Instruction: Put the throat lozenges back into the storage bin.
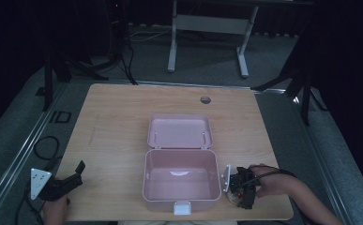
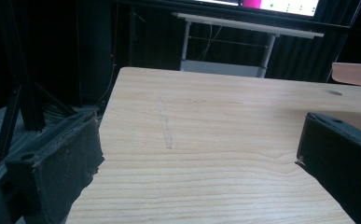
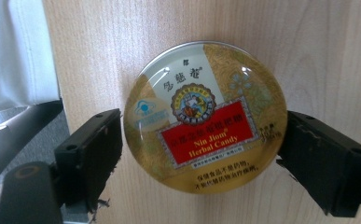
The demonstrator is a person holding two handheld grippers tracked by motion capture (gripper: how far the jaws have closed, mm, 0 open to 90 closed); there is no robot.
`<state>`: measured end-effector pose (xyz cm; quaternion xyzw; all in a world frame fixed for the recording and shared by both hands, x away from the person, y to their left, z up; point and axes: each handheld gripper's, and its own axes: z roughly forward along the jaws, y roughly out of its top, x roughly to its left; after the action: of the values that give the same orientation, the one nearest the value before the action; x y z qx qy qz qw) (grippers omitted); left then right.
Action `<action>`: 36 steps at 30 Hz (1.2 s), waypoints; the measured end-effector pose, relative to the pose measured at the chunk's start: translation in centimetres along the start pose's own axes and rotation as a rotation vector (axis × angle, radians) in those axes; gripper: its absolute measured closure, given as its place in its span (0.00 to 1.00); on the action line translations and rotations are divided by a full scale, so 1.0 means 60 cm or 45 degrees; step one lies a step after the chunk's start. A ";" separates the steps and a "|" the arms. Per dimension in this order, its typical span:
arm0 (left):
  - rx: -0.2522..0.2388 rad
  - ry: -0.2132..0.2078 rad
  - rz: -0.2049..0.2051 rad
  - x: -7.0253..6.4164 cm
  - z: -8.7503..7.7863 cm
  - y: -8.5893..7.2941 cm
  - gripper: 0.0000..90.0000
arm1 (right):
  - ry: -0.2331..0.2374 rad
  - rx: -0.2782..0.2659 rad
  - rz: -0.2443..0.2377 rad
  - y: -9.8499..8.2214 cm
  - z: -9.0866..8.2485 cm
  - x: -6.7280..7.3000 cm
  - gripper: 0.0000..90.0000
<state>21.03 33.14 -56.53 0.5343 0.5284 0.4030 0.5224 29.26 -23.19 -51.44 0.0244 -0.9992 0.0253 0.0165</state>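
Right gripper, mid-frame, brackets the candy tin, whether gripping I cannot tell (left gripper gapes empty); the domed rim could squirt free

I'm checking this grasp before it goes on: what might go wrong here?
The candy tin is round and glossy, and the right gripper holds it only at its rim, so it may slip or pop out. It also lies near the table edge and could fall off. The box wall stands close beside it, so a lift may bump it.
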 end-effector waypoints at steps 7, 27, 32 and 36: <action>0.001 0.001 0.000 0.000 0.000 0.000 0.00 | 0.010 0.010 -0.013 -0.001 0.001 0.002 0.22; 0.001 0.001 0.003 0.000 0.000 0.000 0.00 | 0.071 0.017 0.047 -0.010 -0.109 0.003 0.22; 0.002 0.002 0.004 0.000 0.000 0.000 0.00 | 0.063 0.017 0.091 -0.011 -0.154 0.003 0.22; 0.003 0.002 0.003 0.000 0.000 0.000 0.00 | 0.047 -0.021 0.143 -0.012 -0.193 0.003 0.22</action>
<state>21.04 33.12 -56.52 0.5351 0.5288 0.4034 0.5210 29.48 -23.31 -39.83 -0.0324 -0.9987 0.0184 0.0338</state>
